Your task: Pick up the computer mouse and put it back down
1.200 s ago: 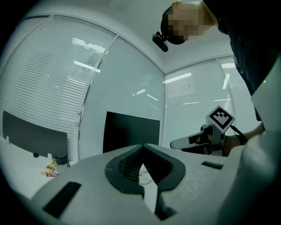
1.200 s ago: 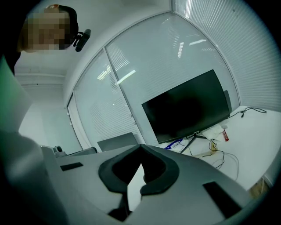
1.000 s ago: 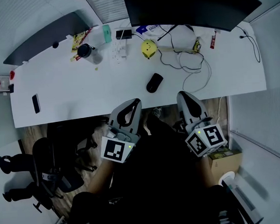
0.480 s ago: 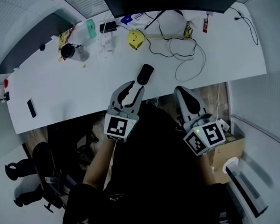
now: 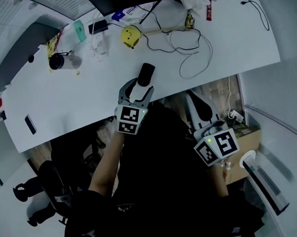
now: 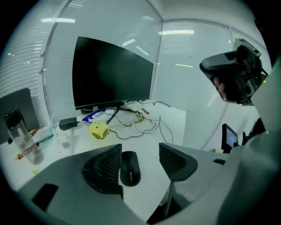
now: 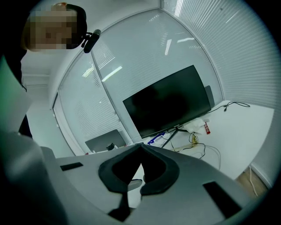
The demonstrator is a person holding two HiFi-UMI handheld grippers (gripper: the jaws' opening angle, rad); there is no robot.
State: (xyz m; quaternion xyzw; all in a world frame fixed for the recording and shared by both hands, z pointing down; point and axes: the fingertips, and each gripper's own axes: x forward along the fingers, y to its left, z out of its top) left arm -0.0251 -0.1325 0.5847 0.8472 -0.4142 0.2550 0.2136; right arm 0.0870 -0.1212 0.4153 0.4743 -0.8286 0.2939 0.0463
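The black computer mouse (image 5: 146, 72) lies on the white desk (image 5: 77, 102), near its front edge. My left gripper (image 5: 139, 87) reaches over that edge just short of the mouse. Its jaws have just been opening and now stand wide apart. In the left gripper view the mouse (image 6: 130, 168) lies flat between the two jaws of the left gripper (image 6: 140, 152), close beside the left pad, with a wide gap to the right pad. My right gripper (image 5: 198, 103) hangs off the desk's front edge, on the right. In its own view the right gripper (image 7: 141, 147) is shut on nothing.
A dark monitor (image 6: 109, 72) stands at the back of the desk. In front of it lie a yellow ball-like toy (image 5: 128, 36), loose cables (image 5: 191, 42), a power strip (image 5: 96, 42) and a clear bottle (image 5: 63, 60). A phone (image 5: 30, 124) lies far left. An office chair (image 5: 47, 187) stands below.
My left gripper has moved forward and down over the desk edge to the mouse, and its jaws went from shut to wide open. The right gripper barely shifted.
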